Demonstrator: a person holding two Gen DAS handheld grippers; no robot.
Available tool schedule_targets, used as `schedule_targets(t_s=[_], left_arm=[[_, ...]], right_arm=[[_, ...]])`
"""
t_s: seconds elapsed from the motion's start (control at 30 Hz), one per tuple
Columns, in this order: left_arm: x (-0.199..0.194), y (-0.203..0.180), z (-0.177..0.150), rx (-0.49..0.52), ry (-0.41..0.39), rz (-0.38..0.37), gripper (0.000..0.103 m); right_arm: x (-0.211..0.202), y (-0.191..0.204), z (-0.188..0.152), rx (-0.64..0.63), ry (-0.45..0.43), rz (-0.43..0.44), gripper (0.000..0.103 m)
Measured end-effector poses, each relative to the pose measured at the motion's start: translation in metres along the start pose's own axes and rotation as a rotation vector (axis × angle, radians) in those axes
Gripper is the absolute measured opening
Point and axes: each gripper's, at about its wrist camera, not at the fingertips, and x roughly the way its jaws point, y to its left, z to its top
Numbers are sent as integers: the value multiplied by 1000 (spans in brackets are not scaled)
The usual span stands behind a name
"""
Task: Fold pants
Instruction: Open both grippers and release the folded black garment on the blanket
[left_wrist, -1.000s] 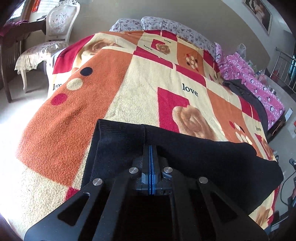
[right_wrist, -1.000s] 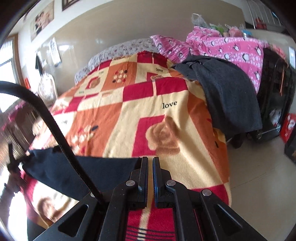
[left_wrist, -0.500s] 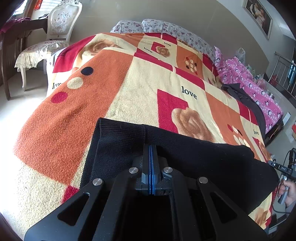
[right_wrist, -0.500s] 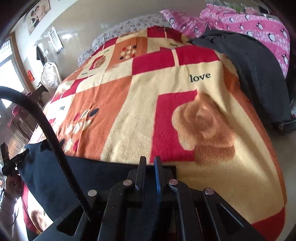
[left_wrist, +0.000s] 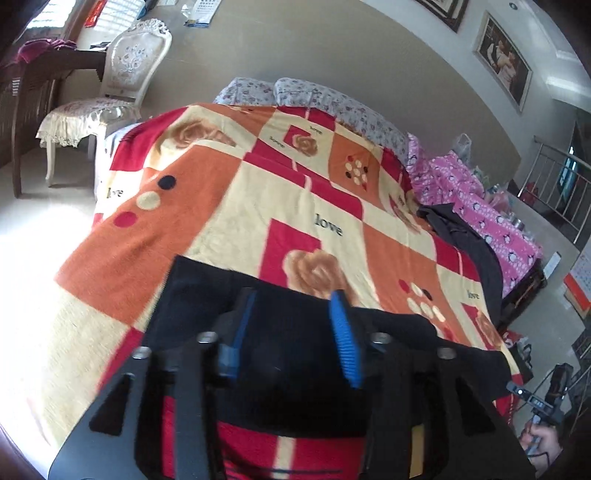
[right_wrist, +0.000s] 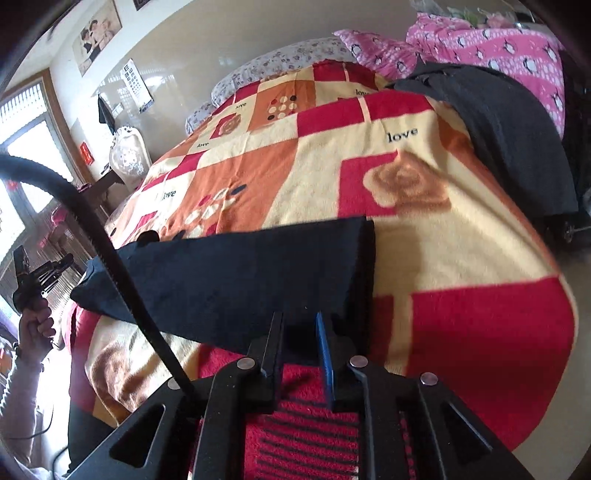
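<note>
The black knit pants (right_wrist: 236, 273) lie as a folded band across the near end of the bed's orange, red and cream patterned fleece blanket (left_wrist: 229, 206). Both claws are opening: the left claw (left_wrist: 295, 332) stands wide above the cloth, the right claw (right_wrist: 299, 347) slightly parted at its near edge, neither gripping. A pad snagging the knit could drag the fold askew.

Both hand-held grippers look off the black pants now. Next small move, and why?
Probably draw both back and regrasp one end for another fold. The left hand-held gripper and right hand-held gripper are both opening, nothing pinched between them, and the black pants lie as a long flat band across the blanket.
</note>
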Motion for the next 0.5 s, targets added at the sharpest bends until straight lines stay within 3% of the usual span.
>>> schedule_targets(t_s=[0.13, 0.23, 0.33, 0.4, 0.5], left_arm=[[25, -32, -33, 53, 94, 3, 55], [31, -49, -53, 79, 86, 11, 55], [38, -63, -59, 116, 91, 71, 56], [37, -68, -56, 91, 89, 73, 56], [38, -77, -55, 55, 102, 9, 56]], right_arm=[[4, 1, -1, 47, -25, -11, 16], [5, 11, 3, -8, 1, -38, 22], [2, 18, 2, -33, -1, -77, 23], [-6, 16, 1, 32, 3, -64, 24], [-25, 10, -4, 152, -14, -7, 24]])
